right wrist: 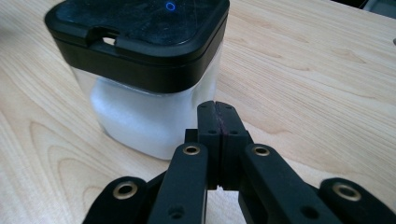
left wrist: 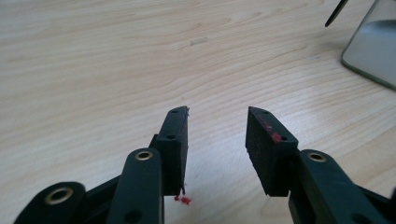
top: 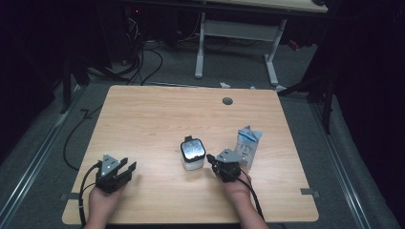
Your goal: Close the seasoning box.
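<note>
A clear square jar (top: 192,153) with a black lid stands near the middle of the wooden table (top: 153,119); white powder fills it. In the right gripper view the jar (right wrist: 140,74) looms close, just ahead and left of my right gripper (right wrist: 217,106), whose jaws are pressed together with nothing between them. From above, the right gripper (top: 211,160) sits just right of the jar. My left gripper (top: 128,165) rests at the table's front left, apart from the jar. Its jaws stand open over bare wood in the left gripper view (left wrist: 217,112).
A white and blue pouch (top: 247,145) stands upright just right of the right gripper. A round grey grommet (top: 227,100) sits near the table's far edge. Beyond the table are a white desk frame (top: 236,36) and cables on the floor.
</note>
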Demonstrator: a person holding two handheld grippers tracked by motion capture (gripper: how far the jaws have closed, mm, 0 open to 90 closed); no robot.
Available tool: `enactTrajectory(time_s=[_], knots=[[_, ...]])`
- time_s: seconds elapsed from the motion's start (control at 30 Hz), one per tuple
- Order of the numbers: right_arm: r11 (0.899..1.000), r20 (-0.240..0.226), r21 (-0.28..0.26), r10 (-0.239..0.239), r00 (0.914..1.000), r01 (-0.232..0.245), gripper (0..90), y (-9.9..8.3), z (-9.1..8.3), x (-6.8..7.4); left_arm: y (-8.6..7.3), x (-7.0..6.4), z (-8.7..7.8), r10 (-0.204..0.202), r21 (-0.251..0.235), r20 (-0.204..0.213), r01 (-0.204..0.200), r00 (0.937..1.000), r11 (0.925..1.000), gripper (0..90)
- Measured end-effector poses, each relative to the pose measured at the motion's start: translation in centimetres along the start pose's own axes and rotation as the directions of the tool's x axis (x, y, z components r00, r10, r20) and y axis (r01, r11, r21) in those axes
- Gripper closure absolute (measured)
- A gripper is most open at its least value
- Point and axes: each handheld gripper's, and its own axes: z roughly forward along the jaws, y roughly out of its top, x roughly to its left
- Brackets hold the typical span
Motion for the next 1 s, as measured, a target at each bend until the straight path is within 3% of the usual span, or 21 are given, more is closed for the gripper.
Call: enactTrajectory(time_s=[0.13, 0.17, 0.4, 1.0], knots=[[1.0, -0.003, 0.009, -0.005, 1.0, 0.005, 89.9, 0.1, 0.6, 0.1, 0.0, 0.2, -0.8, 0.004, -0.02, -0.003, -0.004, 1.0, 0.9998, 58.2], [1.0, 0.002, 0.015, -0.015, 0.9999, 0.015, 89.9, 0.1, 0.7, 0.2, -0.1, 0.4, -0.9, -0.013, -0.031, 0.001, 0.013, 0.9999, 0.9994, 58.3], [1.0, -0.008, 0.016, -0.013, 0.9999, 0.014, 89.9, 0.0, 0.5, 0.5, -0.3, 0.6, -0.6, -0.025, -0.025, 0.008, 0.025, 0.9997, 0.9994, 58.1], [0.999, -0.032, 0.019, -0.045, 0.9985, 0.045, 89.9, 0.0, 0.1, 1.7, -0.2, 0.1, -0.3, -0.004, -0.015, 0.027, 0.005, 0.9996, 0.9999, 57.3]])
